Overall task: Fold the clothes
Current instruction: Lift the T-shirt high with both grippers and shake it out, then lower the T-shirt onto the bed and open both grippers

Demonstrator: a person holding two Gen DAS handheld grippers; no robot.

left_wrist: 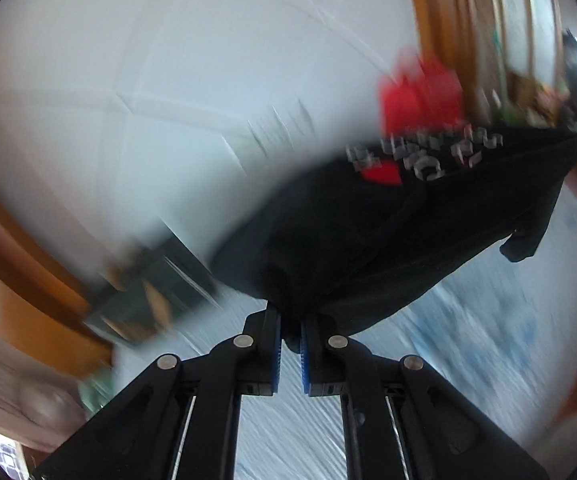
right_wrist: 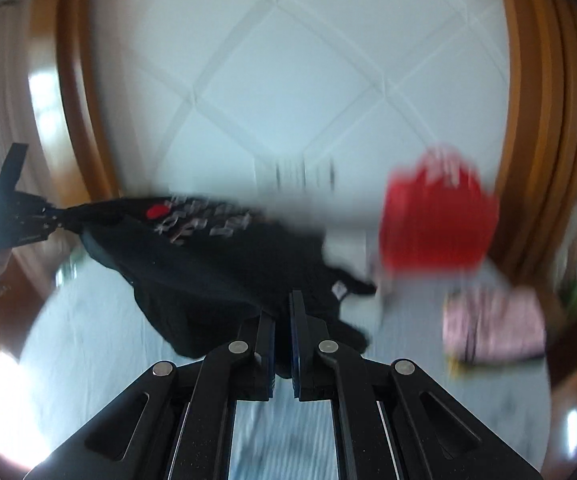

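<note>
fingers point(left_wrist: 272, 332) clamping black shirt point(left_wrist: 388, 232), raised

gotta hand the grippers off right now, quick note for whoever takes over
Left gripper: shut on the black printed cotton garment, at one bunched end.
Right gripper: shut on the same garment at its other edge.
Garment hangs stretched between both, lifted above the pale blue bedsheet; no fold visible yet.
Red blurred item and pink patterned folded cloth lie further back.
Left: lay the garment flat, then fold it.
</note>
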